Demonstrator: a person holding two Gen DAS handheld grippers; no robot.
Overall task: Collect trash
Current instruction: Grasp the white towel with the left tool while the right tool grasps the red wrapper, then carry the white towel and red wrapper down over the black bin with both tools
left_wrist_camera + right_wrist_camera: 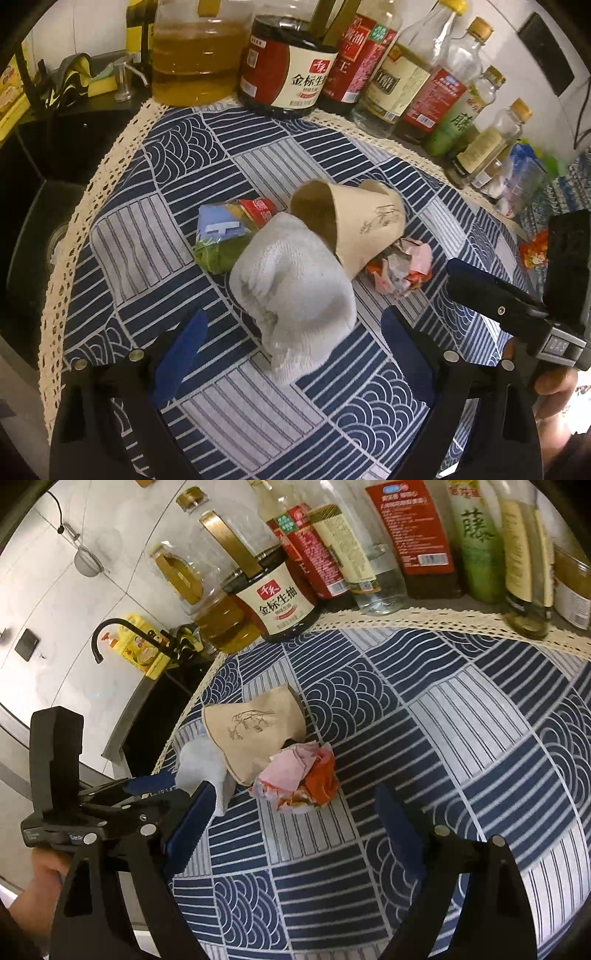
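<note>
Nothing collected yet, imo. Left claw [291, 350] jaws apart, white tissue wad [291, 291] between the tips, untouched. Right claw [295, 819] apart too, empty; crumpled wrapper [295, 775] just ahead. Beyond: paper cup [354, 225], green packet [225, 236].

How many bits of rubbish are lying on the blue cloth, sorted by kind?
Paper cup, tipped on its side: 1
White crumpled tissue: 1
Pink and orange crumpled wrapper: 1
Blue and green snack packet: 1
Total: 4
The bottles along the back are not counted as rubbish.
</note>
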